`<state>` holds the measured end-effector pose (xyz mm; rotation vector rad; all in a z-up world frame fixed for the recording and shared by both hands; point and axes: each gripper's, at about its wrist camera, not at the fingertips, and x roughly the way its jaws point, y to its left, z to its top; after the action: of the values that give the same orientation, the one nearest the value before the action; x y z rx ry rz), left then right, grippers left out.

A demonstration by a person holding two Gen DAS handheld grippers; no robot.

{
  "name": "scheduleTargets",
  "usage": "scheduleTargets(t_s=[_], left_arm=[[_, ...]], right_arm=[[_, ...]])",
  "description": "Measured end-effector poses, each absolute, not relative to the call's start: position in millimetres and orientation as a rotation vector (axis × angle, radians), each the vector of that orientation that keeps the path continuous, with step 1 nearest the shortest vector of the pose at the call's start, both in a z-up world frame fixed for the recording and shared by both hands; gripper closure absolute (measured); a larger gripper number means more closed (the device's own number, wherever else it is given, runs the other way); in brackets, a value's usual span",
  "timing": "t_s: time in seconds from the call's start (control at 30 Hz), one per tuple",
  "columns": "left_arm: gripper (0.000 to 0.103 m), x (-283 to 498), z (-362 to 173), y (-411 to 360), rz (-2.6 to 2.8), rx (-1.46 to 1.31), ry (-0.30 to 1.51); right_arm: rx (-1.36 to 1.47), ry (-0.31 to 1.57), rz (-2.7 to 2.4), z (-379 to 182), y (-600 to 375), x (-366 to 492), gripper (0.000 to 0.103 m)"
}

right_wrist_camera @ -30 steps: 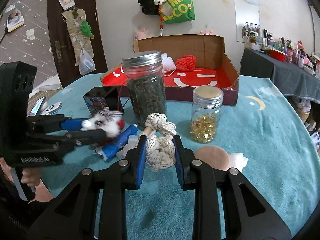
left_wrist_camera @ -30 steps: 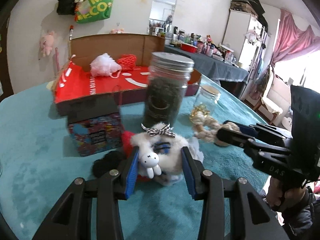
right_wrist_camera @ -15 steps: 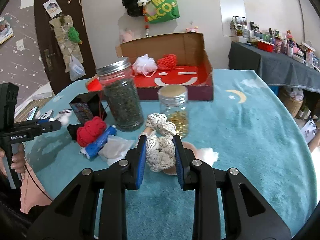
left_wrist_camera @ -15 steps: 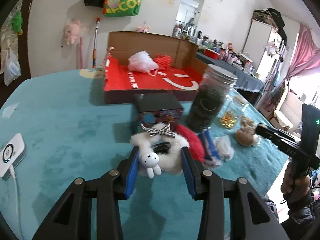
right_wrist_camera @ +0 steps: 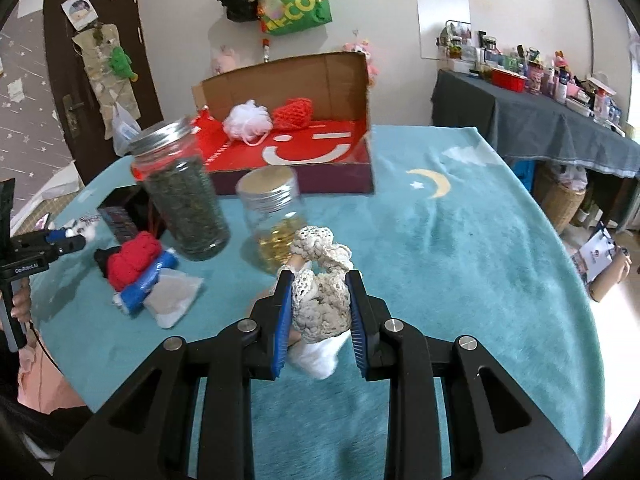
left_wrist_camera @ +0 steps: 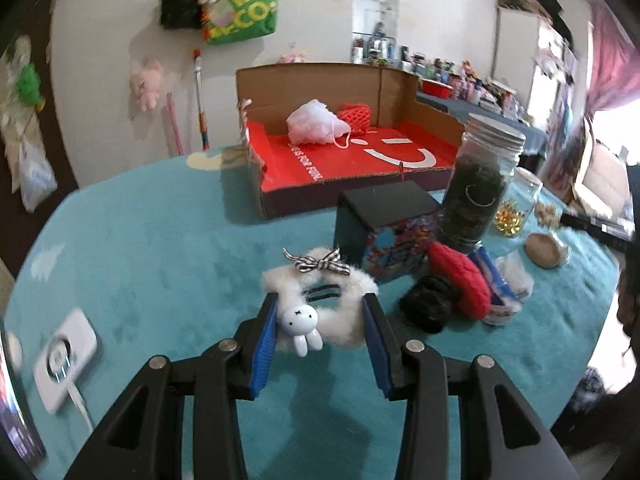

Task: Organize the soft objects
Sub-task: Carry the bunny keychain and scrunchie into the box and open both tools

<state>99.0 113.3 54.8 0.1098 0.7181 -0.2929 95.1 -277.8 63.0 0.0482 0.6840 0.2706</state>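
Observation:
My left gripper (left_wrist_camera: pixel 320 304) is shut on a white fluffy scrunchie (left_wrist_camera: pixel 344 312) with a bunny charm and a checked bow, held above the teal table. My right gripper (right_wrist_camera: pixel 318 280) is shut on a cream crochet scrunchie (right_wrist_camera: pixel 320 304). An open cardboard box (left_wrist_camera: pixel 352 160) with a red smiley liner stands at the back; it also shows in the right wrist view (right_wrist_camera: pixel 296 148). It holds a white mesh puff (left_wrist_camera: pixel 316 122) and a red knit piece (left_wrist_camera: pixel 356 114). A red knit item (left_wrist_camera: pixel 460 278) and a black scrunchie (left_wrist_camera: pixel 426 304) lie on the table.
A tall jar of dark leaves (right_wrist_camera: pixel 182 192) and a small jar of gold pieces (right_wrist_camera: pixel 274 216) stand mid-table. A colourful small box (left_wrist_camera: pixel 390 228), a blue tube (right_wrist_camera: pixel 146 278), a white pouch (right_wrist_camera: pixel 172 298) and a tan pad (left_wrist_camera: pixel 544 248) lie near. A white charger (left_wrist_camera: pixel 66 358) sits at left.
Both grippers have moved up and back from the clutter, each with its scrunchie held. The left view has swung left, and the right view now looks down from higher.

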Motion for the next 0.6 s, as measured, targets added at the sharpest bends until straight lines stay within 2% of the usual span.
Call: scheduleTargets(t_s=[0.6], left_arm=[[0.060, 170.8, 53.9, 119.9, -0.393, 0.202, 0.753]], right_arm=[[-0.081, 0.728, 0.352, 63.1, -284.4, 166.2, 0.079]])
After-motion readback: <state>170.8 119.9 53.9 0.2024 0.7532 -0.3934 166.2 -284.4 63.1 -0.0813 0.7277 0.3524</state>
